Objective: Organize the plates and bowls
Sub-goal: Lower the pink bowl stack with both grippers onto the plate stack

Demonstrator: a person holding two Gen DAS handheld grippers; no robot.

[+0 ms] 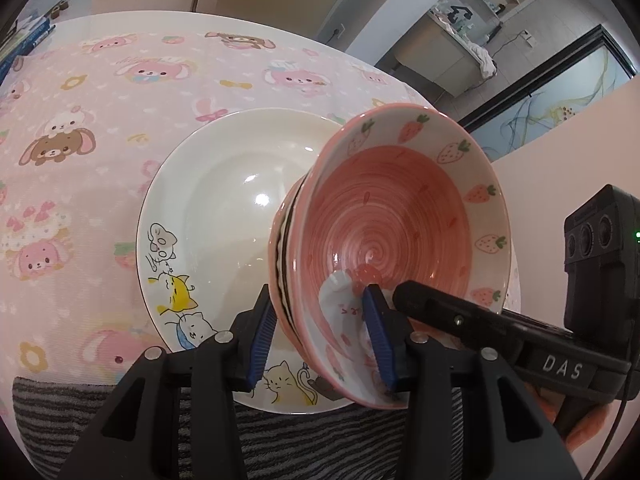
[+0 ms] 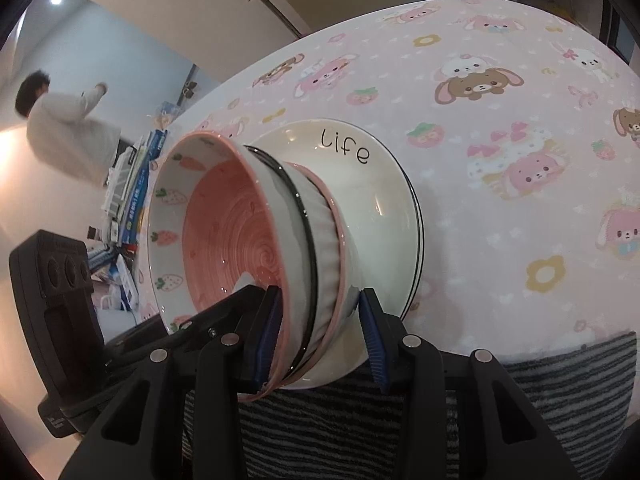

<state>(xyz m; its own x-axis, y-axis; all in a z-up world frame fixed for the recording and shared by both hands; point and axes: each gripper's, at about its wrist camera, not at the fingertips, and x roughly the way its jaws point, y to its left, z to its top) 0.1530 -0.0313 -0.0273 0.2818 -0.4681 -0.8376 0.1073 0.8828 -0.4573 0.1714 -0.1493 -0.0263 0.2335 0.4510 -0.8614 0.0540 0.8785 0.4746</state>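
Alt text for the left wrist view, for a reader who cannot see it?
The left gripper clamps the rim of a stack of bowls, pink strawberry bowl on top, over a cream cat plate on a pink cartoon tablecloth. The right gripper reaches in from the right.

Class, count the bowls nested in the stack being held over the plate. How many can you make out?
3: the pink strawberry bowl on top, a black-rimmed white bowl under it, and a pink-rimmed ribbed bowl at the bottom, above the plate. More could hide inside.
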